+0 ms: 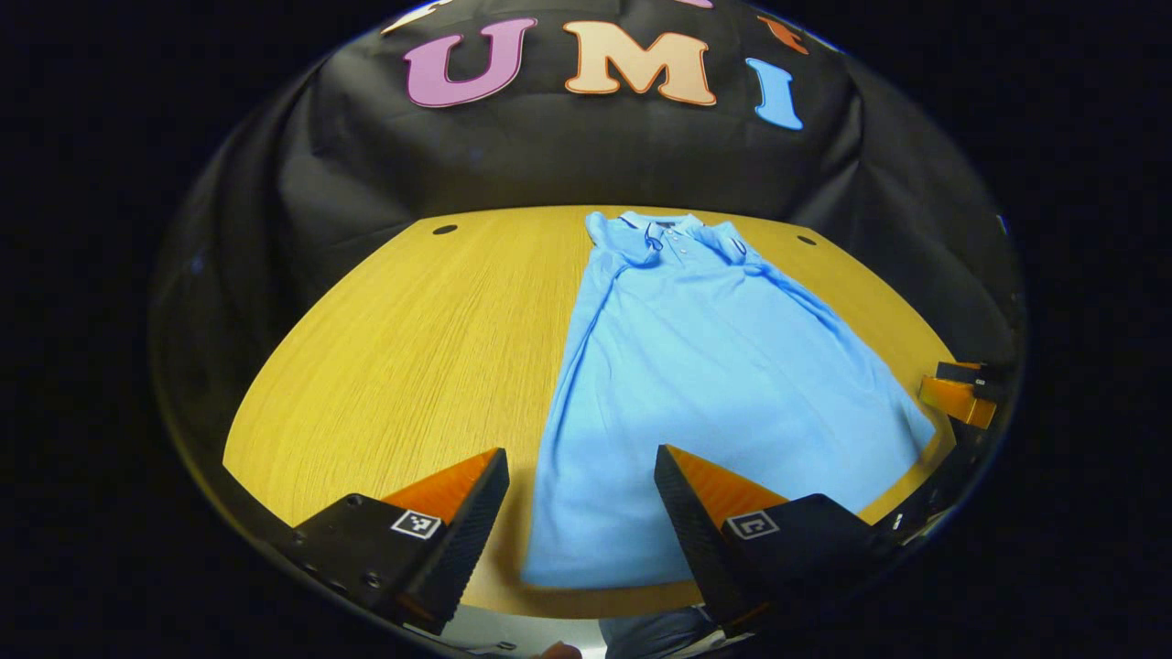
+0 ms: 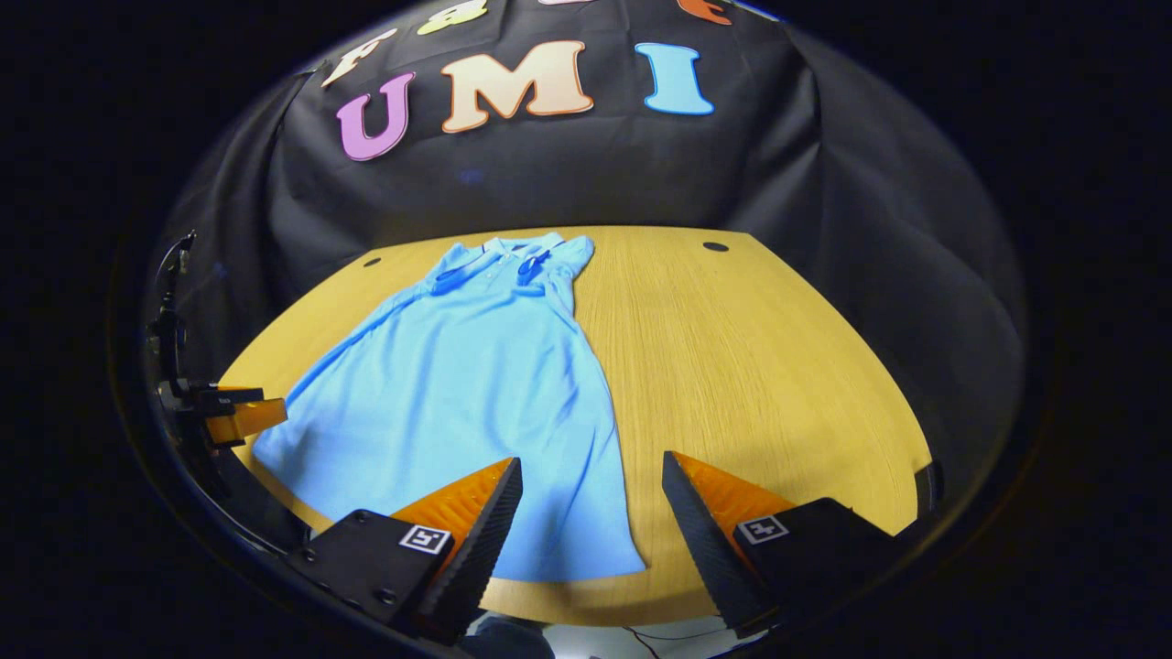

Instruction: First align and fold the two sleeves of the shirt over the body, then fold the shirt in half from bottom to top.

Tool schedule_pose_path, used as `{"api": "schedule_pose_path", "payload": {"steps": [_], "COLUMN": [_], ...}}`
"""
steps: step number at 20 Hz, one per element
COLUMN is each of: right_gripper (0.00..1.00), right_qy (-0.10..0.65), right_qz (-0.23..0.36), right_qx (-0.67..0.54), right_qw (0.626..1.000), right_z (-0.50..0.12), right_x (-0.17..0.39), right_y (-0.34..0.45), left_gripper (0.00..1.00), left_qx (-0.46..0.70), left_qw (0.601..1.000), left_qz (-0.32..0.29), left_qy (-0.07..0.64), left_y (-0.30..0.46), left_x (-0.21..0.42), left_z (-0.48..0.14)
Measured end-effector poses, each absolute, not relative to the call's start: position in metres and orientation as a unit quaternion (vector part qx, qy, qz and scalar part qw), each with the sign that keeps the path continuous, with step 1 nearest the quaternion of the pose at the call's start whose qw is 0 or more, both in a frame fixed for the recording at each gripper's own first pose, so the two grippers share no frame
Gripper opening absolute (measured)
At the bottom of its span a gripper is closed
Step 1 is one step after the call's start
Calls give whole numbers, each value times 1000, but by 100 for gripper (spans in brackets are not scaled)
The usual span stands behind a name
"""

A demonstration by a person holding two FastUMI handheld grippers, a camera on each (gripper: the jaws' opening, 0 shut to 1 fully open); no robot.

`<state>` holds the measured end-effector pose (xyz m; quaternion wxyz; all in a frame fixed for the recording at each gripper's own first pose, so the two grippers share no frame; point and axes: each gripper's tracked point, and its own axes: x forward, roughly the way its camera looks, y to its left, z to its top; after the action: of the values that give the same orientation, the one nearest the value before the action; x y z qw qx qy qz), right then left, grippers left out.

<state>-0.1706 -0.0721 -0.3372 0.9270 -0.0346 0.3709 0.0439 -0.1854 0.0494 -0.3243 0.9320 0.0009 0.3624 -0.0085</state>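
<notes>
left gripper view: left tool gapes empty over shirt hem; right tool likewise (sleeves folded in)

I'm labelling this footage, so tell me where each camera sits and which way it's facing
Left gripper view: rides the left gripper, above the table's near edge by the shirt's left hem corner, facing the collar and back wall; its open fingers show, with the right gripper at far right.
Right gripper view: rides the right gripper, over the right hem corner, facing the same way; open fingers show, with the left gripper at far left.
Shared: shirt, table, wall.
</notes>
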Motion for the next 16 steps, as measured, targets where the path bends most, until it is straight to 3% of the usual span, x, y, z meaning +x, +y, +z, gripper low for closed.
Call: {"api": "schedule_pose_path", "payload": {"steps": [8, 11, 12, 14, 15, 16], "right_gripper": [98, 84, 79, 48, 28, 8], "right_qy": [410, 412, 412, 414, 414, 419], "right_qz": [49, 46, 54, 67, 61, 64], "right_qx": [-60, -32, -34, -28, -27, -27], "right_qw": [909, 909, 909, 907, 908, 905], "right_z": [-367, -370, -370, -372, -372, -371], "right_x": [-196, -195, -196, -199, -200, -200], "right_y": [-70, -65, -61, -48, -47, -45], "left_gripper": [98, 94, 88, 59, 29, 17], "left_qx": [0, 2, 1, -5, -10, -16], "left_qw": [930, 936, 937, 937, 937, 938], "left_qz": [-14, -24, -32, -40, -38, -30], "left_qy": [366, 352, 348, 346, 347, 346], "left_y": [47, 39, 34, 23, 19, 19], "left_x": [-195, -196, -194, -195, -193, -190], "left_z": [-342, -343, -342, -342, -344, -345]}}
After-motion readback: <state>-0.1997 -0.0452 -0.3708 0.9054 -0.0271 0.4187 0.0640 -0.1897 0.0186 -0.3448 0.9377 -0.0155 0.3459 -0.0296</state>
